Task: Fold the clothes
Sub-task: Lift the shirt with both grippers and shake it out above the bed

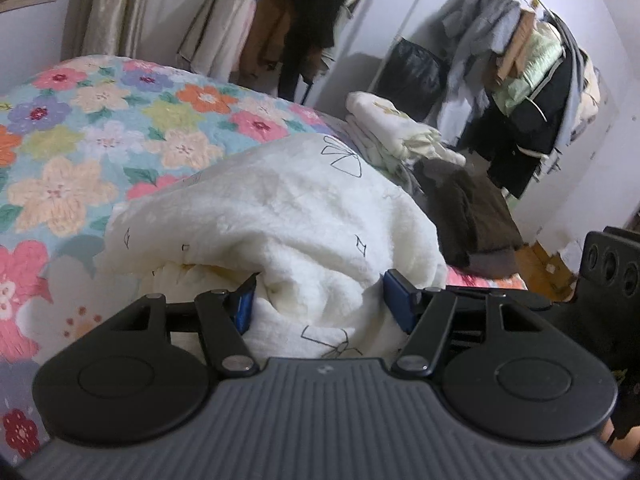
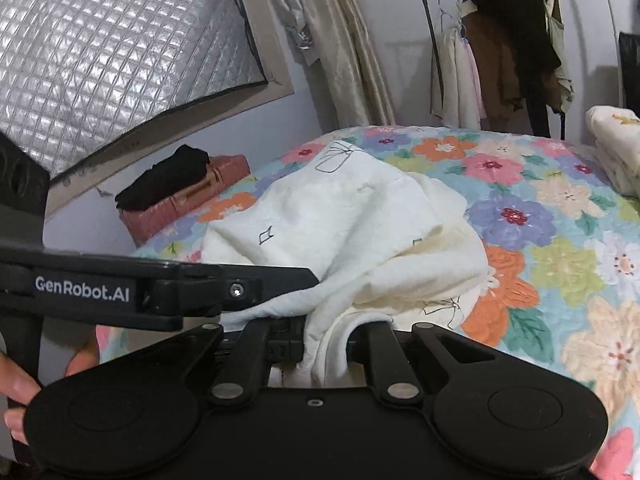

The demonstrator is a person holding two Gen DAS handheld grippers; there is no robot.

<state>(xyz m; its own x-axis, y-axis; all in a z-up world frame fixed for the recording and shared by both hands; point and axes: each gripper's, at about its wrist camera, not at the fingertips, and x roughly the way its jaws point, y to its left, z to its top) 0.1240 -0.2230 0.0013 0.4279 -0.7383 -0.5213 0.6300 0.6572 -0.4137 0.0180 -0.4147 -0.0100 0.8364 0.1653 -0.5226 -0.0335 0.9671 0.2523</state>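
Observation:
A cream fleece garment (image 1: 280, 216) with black line drawings lies bunched on the floral bedspread (image 1: 100, 128). My left gripper (image 1: 320, 300) has its blue-padded fingers (image 1: 244, 304) spread wide, with a thick fold of the garment bulging between them. In the right wrist view the same garment (image 2: 352, 216) is heaped ahead, and my right gripper (image 2: 328, 340) is shut on a gathered edge of it; cloth hides its fingertips. The left gripper's body (image 2: 160, 292) crosses that view at the left.
A stack of folded cream items (image 1: 392, 128) and a dark brown folded garment (image 1: 472, 212) sit at the bed's far right. Clothes racks (image 1: 532, 92) stand behind. A pink case with a black item (image 2: 184, 196) lies at the bed's far left by the wall.

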